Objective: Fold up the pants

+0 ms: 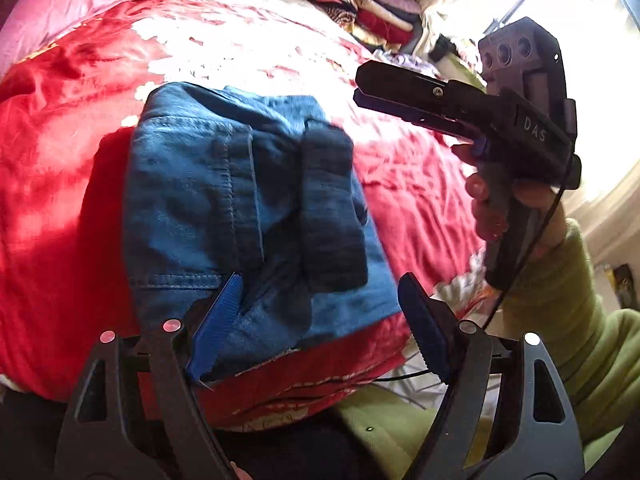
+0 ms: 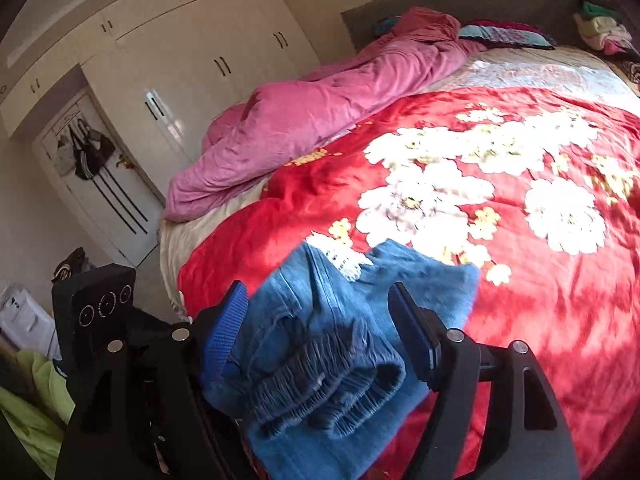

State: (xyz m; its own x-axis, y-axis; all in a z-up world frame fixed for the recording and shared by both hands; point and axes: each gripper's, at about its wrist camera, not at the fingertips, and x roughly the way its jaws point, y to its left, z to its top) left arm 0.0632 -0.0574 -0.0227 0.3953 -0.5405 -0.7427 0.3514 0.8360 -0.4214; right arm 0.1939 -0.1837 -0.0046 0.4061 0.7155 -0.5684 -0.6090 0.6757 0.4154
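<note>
Left wrist view: the folded blue pants (image 1: 248, 216) lie on the red blanket (image 1: 60, 168) of the bed, near its front edge; the left gripper (image 1: 316, 328) hangs over the pants' near edge with jaws spread, gripping nothing; the right gripper (image 1: 360, 84) is held above the blanket beside the pants.

Right wrist view: the pants (image 2: 320, 360) lie between the right gripper's (image 2: 320, 328) spread jaws, elastic waistband nearest; a pink quilt (image 2: 320, 112) lies beyond the blanket (image 2: 560, 320).
</note>
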